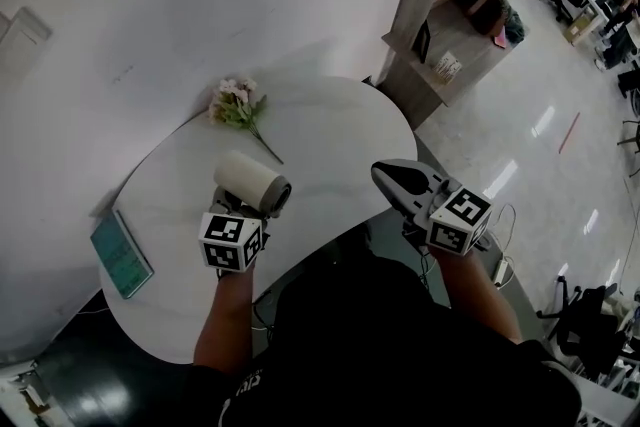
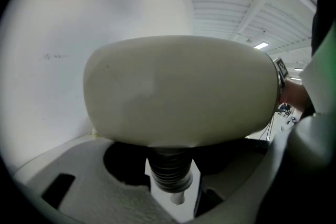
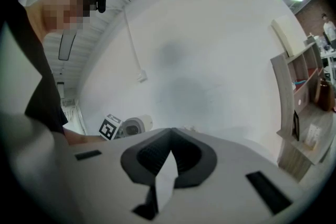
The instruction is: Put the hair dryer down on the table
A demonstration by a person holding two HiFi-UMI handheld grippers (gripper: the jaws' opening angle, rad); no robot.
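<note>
A cream hair dryer (image 1: 252, 181) stands with its barrel lying sideways over the round white table (image 1: 330, 130), near the front edge. My left gripper (image 1: 240, 205) is just below it, shut on its dark ribbed neck. In the left gripper view the barrel (image 2: 181, 89) fills the middle, and the neck sits between the jaws of the left gripper (image 2: 170, 186). I cannot tell whether the dryer touches the table. My right gripper (image 1: 385, 175) hovers at the table's right edge, shut and empty. Its jaws meet at the tip in the right gripper view (image 3: 170, 136), which also shows the dryer (image 3: 135, 126) far left.
A small bunch of flowers (image 1: 236, 105) lies at the back of the table. A teal book (image 1: 122, 253) lies at its left edge. A white wall runs behind the table, and a wooden shelf unit (image 1: 455, 5) stands to the right on the floor.
</note>
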